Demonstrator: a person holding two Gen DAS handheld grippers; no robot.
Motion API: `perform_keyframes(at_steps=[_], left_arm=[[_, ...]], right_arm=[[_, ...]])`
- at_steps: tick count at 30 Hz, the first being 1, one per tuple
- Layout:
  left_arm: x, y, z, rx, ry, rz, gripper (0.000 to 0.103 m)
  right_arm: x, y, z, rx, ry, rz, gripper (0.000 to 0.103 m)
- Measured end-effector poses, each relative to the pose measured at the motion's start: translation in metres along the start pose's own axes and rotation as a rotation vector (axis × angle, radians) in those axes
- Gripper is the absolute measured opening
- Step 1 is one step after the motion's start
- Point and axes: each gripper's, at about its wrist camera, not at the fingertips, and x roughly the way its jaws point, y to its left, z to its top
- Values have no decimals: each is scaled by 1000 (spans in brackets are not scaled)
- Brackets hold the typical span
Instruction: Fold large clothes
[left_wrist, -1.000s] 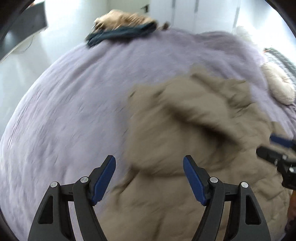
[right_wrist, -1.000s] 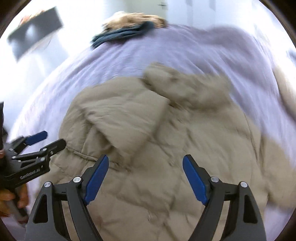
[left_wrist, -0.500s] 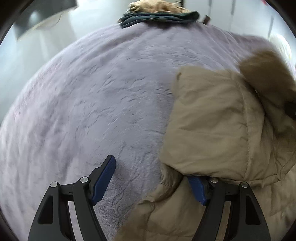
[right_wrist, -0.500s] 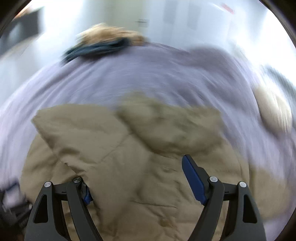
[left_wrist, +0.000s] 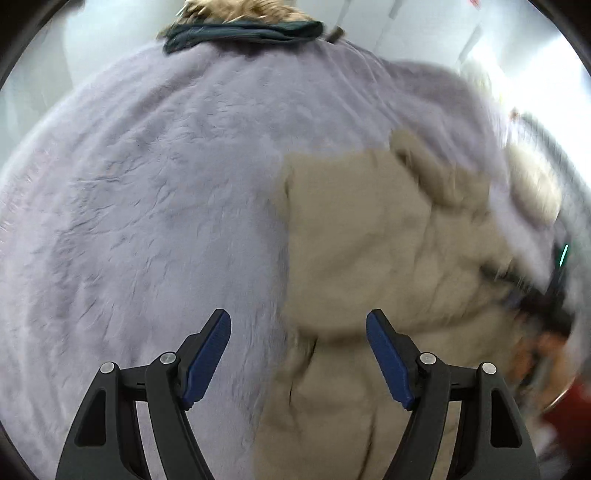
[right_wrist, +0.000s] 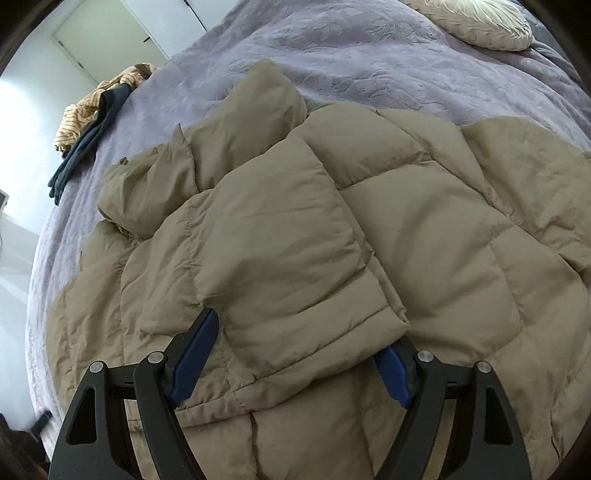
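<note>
The tan quilted jacket (right_wrist: 369, 229) lies spread on the lavender bedspread (right_wrist: 351, 48). Its sleeve (right_wrist: 280, 258) is folded across the body, cuff end at 6 o'clock. The right gripper (right_wrist: 291, 354) has its fingers spread wide, with the cuff between them; whether the pads press it cannot be told. The left gripper (left_wrist: 299, 358) has its fingers apart and empty over the jacket's 9 o'clock edge. Other clothes (right_wrist: 88, 122) lie at 10 o'clock, a pillow (right_wrist: 480, 26) at 1 o'clock.

bed (right_wrist: 369, 55), lilac cover | on it: tan puffer jacket (right_wrist: 424, 221); clothes pile (right_wrist: 92, 122); cushion (right_wrist: 480, 26)
</note>
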Motion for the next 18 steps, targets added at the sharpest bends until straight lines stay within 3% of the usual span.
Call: perform_keyframes(at_steps=[3,7,8,9,10,11,12,15,18], left_arm=[[40,31,47,-166,47,-136,77],[101,37,76,-224,173,-238,77],[108,34,80,-225,169,-251,69],[108,27,83,-212,145,-267,56],[105,20,84,-195,124,-273,30],[96,11,80,-171,95,-253,24],[82,-3,80,-108,18,-196,21],[44,-54,71,180,-152,-60,19],[42,-76,60,346,-181,21,19]], right_arm=[[-2,3,-3,-10,2,-15,82],[-5,4,-7,-32,9,-18,82],[-5,4,-7,-41,11,-17,82],[-4,4,-6,-49,14,-17,82],[-4,4,-7,-54,15,-18,82],[-3,4,-7,-55,14,-18,82],[-3,4,-6,-55,14,-18,82],[-2,4,-8,-48,9,-23,82],[-2,8,-11,-57,3,-41,82]])
